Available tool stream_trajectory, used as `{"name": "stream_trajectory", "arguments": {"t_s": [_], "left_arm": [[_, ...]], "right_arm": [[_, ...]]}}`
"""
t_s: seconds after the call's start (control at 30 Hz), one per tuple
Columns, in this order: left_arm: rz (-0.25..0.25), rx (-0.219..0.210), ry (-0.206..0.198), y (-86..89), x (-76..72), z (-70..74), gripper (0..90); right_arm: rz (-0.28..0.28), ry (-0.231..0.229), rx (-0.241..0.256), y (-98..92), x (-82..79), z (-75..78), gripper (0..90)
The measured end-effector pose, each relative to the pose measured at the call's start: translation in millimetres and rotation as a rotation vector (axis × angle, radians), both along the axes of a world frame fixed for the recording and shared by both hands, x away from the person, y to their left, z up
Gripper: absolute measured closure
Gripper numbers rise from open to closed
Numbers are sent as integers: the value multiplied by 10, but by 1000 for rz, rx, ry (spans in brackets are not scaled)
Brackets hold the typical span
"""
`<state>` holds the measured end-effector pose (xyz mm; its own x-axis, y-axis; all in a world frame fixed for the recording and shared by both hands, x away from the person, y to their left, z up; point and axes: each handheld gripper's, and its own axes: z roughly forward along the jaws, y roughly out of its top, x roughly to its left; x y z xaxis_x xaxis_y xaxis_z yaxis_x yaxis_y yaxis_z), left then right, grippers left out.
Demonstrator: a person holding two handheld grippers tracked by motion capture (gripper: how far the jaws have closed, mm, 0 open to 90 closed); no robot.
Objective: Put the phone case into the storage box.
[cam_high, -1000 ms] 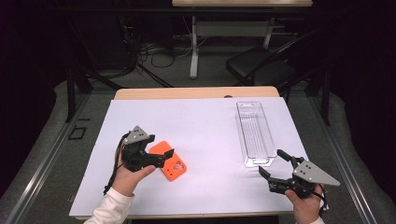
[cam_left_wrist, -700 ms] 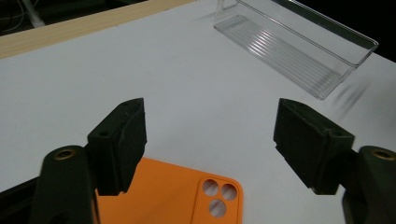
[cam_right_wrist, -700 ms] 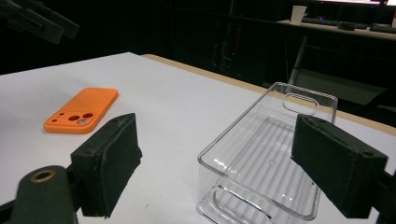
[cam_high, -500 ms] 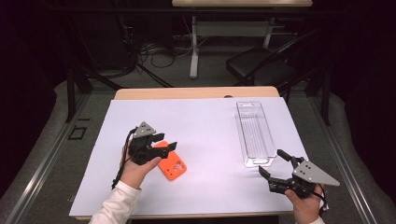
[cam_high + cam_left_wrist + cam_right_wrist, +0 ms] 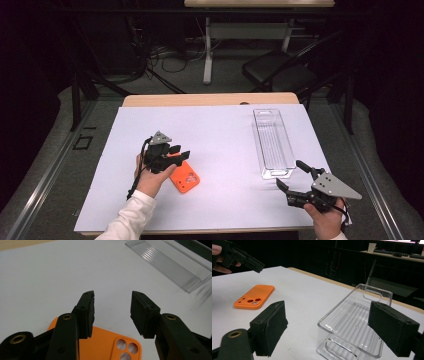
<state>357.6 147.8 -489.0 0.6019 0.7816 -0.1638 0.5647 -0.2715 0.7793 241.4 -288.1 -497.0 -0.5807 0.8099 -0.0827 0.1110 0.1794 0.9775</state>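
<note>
Left gripper (image 5: 179, 152), jaws apart and empty, hovers above the upper end of the one orange phone case (image 5: 183, 176), which lies flat on the white-covered counter (image 5: 220, 130) with its camera cut-outs facing up. One clear plastic tray (image 5: 273, 143) stands well to the right. Right gripper (image 5: 294, 175), also spread open and empty, sits just below the tray's near end.
</note>
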Motion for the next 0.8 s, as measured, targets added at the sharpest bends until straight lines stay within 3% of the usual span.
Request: {"name": "stream_trajectory", "arguments": {"t_s": [0.37, 0.6, 0.8], "left_arm": [[3, 15, 54, -103, 36, -210, 819], [-3, 19, 74, -193, 39, -321, 895], [-14, 30, 96, -248, 45, -399, 900]], "right_arm": [[-1, 5, 8, -4, 3, -7, 143], [6, 6, 18, 0, 4, -12, 143], [15, 9, 14, 8, 1, -10, 143]]}}
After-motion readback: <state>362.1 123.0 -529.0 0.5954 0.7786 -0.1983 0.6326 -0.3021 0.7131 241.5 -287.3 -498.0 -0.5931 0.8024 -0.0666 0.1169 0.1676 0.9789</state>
